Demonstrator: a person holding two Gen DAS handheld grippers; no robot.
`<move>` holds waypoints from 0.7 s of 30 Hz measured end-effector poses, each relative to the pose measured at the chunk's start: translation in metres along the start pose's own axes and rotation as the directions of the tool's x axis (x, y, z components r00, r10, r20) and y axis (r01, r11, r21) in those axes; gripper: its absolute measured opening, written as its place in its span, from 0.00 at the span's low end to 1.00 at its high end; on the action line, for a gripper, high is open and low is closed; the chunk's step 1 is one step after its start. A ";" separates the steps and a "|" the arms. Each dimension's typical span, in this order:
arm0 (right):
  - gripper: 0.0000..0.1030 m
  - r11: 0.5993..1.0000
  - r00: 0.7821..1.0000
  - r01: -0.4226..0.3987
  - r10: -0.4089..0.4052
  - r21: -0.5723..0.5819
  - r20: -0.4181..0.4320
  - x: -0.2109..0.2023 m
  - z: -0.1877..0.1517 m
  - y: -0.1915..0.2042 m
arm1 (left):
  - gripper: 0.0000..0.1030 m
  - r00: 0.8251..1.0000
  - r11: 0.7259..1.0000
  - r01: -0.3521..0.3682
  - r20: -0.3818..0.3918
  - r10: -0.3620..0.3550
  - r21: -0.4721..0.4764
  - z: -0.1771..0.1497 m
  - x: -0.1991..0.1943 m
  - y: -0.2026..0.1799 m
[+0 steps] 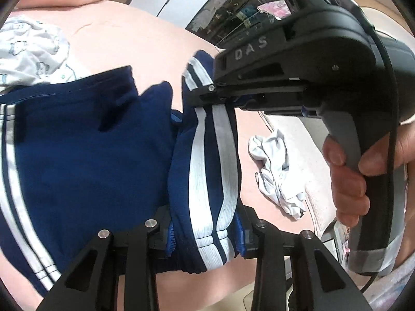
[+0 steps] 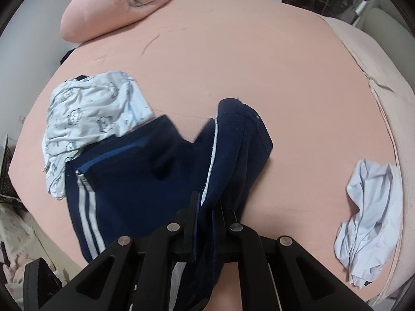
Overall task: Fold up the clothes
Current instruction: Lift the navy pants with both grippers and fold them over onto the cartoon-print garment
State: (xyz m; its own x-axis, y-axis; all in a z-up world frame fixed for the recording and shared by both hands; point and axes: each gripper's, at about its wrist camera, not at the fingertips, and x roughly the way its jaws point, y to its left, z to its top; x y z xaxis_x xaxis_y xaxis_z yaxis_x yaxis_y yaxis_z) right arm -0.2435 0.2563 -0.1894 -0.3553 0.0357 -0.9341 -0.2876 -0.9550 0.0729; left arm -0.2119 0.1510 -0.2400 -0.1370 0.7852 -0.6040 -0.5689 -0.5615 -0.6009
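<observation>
navy striped trousers lie partly on the pink bed, one section lifted between both tools. left gripper: jaws pinching the striped cuff. right gripper: jaws pressed together on a bunched navy fold. risk, as judged: the thick bunch may slide out of the right pinch, or the two holds may pull unevenly and twist the leg, spoiling the fold line. the patterned garment overlaps the trousers and could be dragged along. white shirt lies well apart. no containers are visible.
</observation>
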 end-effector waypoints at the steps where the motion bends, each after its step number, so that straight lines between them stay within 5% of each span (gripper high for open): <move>1: 0.04 1.000 1.000 -0.006 0.006 -0.012 -0.003 0.000 0.003 0.007 | 0.30 1.000 1.000 0.003 0.003 -0.003 -0.008 0.001 -0.003 0.002; 12: 0.04 0.979 1.000 -0.023 0.020 -0.200 -0.017 -0.001 0.016 0.085 | 0.30 0.996 0.994 -0.066 0.062 0.072 -0.087 0.013 -0.027 0.036; 21: 0.04 0.953 1.000 -0.028 0.022 -0.302 -0.021 0.014 0.015 0.136 | 0.30 0.973 0.975 -0.208 0.087 0.215 -0.085 0.014 -0.046 0.049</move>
State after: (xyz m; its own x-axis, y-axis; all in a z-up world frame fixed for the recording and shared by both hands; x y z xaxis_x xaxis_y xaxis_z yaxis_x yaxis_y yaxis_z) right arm -0.3007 0.1310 -0.1874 -0.3425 0.0082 -0.9395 0.0040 -0.9999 -0.0102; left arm -0.2446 0.0906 -0.2342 -0.3258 0.6659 -0.6712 -0.4574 -0.7323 -0.5045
